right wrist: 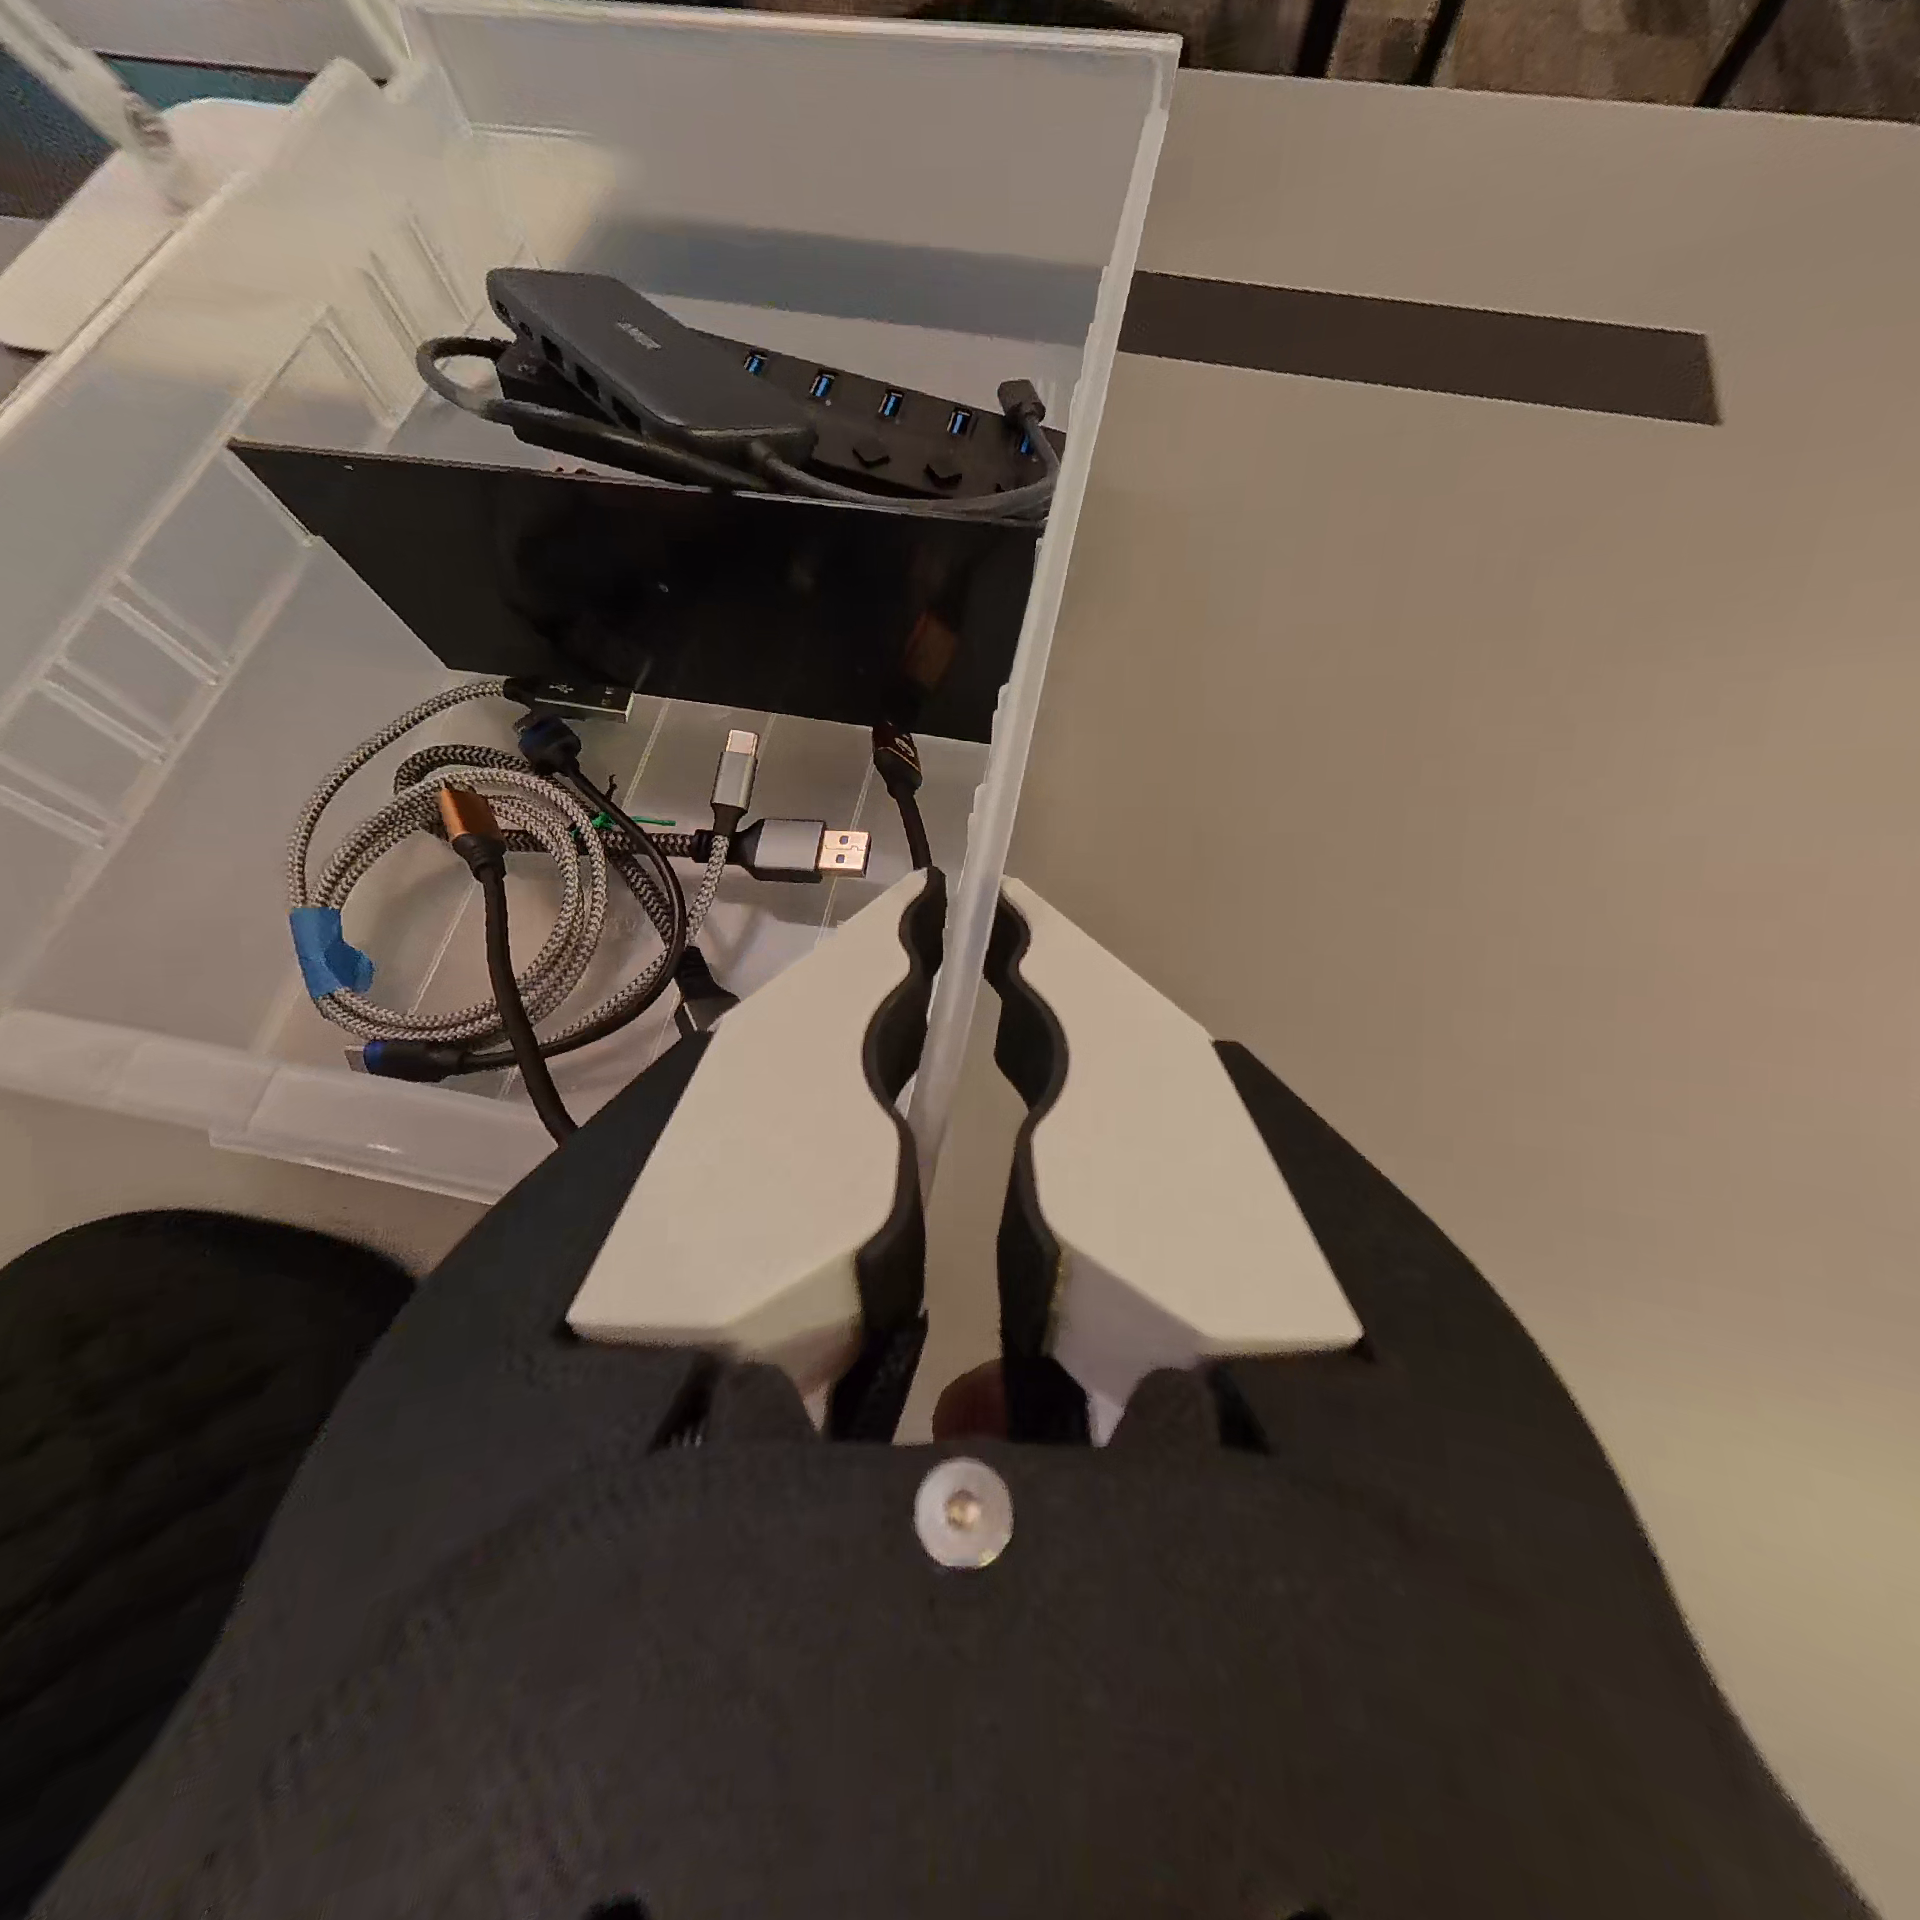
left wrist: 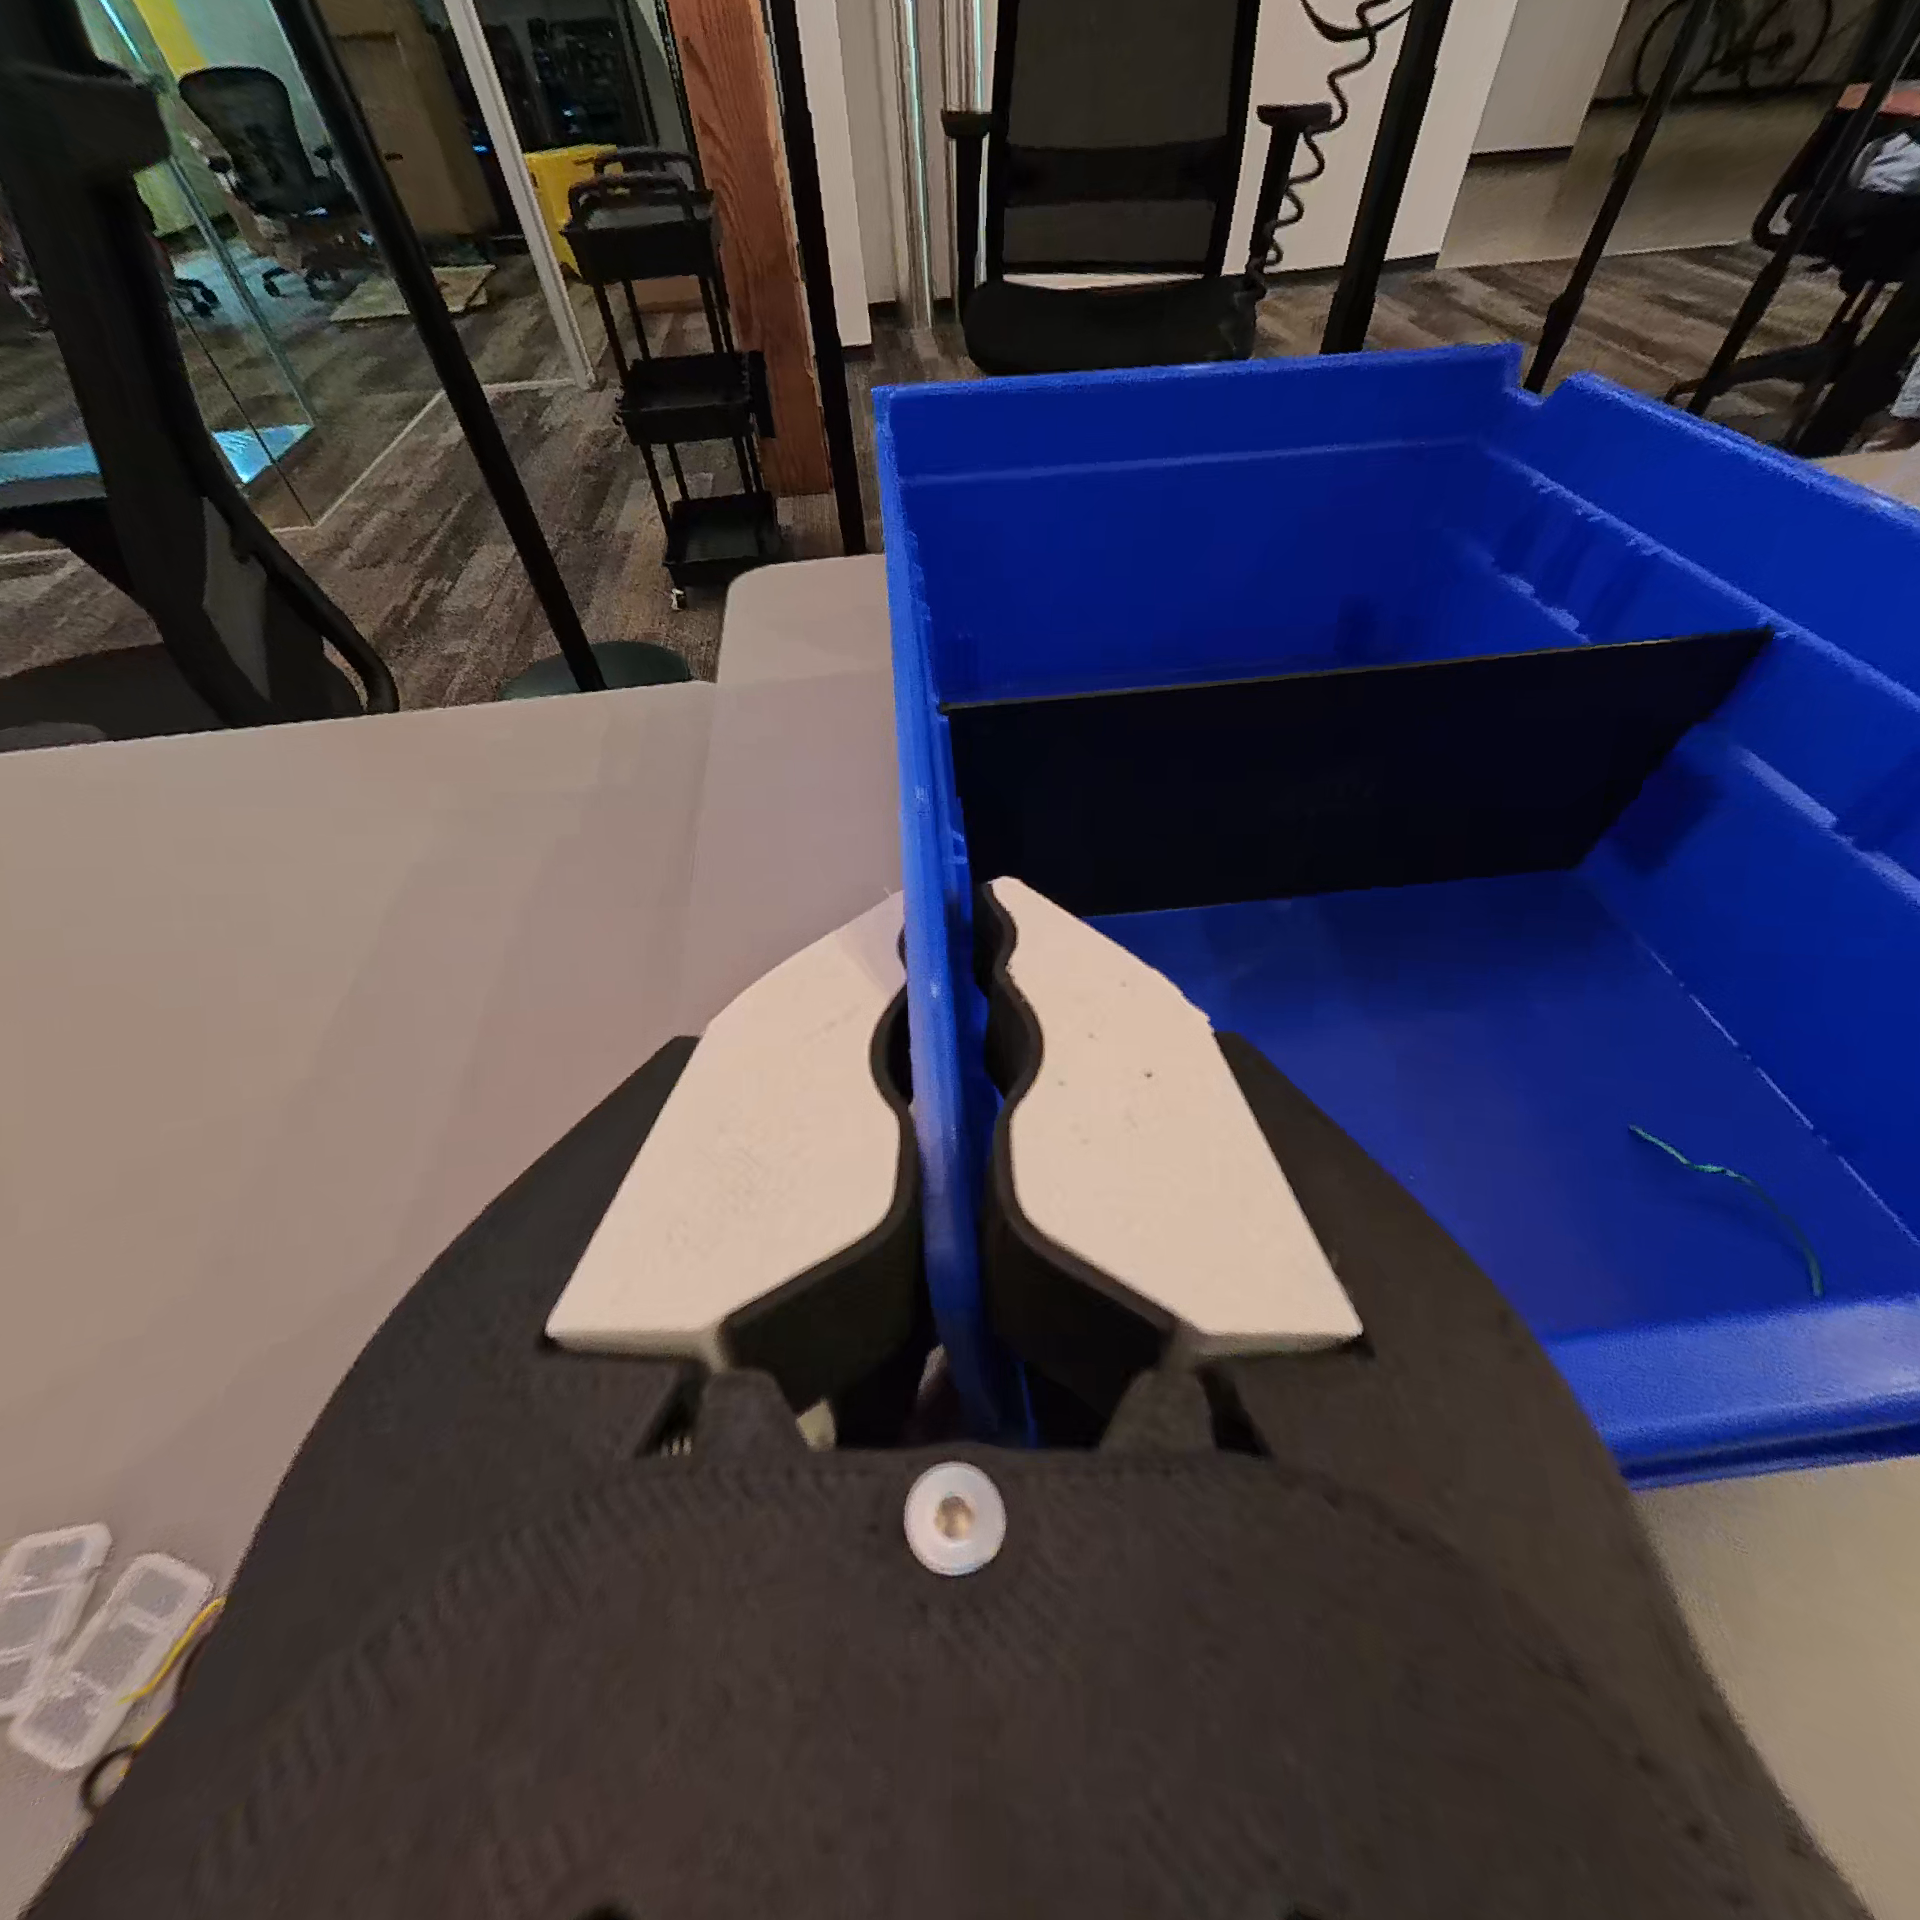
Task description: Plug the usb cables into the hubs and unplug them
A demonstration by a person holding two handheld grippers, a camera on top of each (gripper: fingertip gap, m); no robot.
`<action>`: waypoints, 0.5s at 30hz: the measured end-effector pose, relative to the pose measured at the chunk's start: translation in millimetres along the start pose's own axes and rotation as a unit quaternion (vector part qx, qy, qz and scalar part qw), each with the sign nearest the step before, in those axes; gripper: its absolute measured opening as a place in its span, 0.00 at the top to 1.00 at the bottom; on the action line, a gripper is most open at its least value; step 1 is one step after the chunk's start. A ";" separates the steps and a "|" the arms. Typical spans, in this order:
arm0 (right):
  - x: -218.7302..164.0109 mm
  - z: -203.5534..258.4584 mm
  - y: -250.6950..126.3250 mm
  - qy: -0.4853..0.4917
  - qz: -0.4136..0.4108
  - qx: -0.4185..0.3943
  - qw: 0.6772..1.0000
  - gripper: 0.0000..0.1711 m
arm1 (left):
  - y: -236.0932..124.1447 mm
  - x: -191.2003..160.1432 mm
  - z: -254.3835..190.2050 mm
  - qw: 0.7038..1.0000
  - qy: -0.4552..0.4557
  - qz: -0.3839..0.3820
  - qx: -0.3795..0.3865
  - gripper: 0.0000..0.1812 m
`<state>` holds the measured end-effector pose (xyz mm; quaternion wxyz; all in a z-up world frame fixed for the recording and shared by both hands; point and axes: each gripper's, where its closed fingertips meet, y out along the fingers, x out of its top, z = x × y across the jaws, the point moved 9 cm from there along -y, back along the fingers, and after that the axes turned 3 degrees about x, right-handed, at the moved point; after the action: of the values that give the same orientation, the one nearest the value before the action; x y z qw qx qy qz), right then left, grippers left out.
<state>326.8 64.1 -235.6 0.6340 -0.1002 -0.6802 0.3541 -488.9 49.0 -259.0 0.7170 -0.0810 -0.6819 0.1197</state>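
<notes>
My left gripper is shut on the left wall of a blue bin, one finger outside and one inside. The bin has a black divider and holds only a thin green wire. My right gripper is shut on the right wall of a clear plastic bin. Behind its black divider lie black USB hubs with blue ports. In front of the divider lie several coiled braided USB cables, one with a silver USB-A plug.
Both bins stand on a light grey table. Small clear plastic cases lie at the left wrist view's lower left. A dark strip crosses the table right of the clear bin. A black office chair and a cart stand beyond the table. My hands' fingertips stand some 80 cm from each other.
</notes>
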 end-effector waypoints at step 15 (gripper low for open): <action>-9.5 117.1 -7.7 -0.035 0.004 0.094 0.995 0.97 | -112.5 35.5 25.1 0.994 -0.054 -0.089 0.041 0.97</action>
<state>221.7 11.4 -232.0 0.6151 -0.0305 -0.6648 0.4228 -505.6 -50.0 -192.1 0.6895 0.0161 -0.7188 0.0873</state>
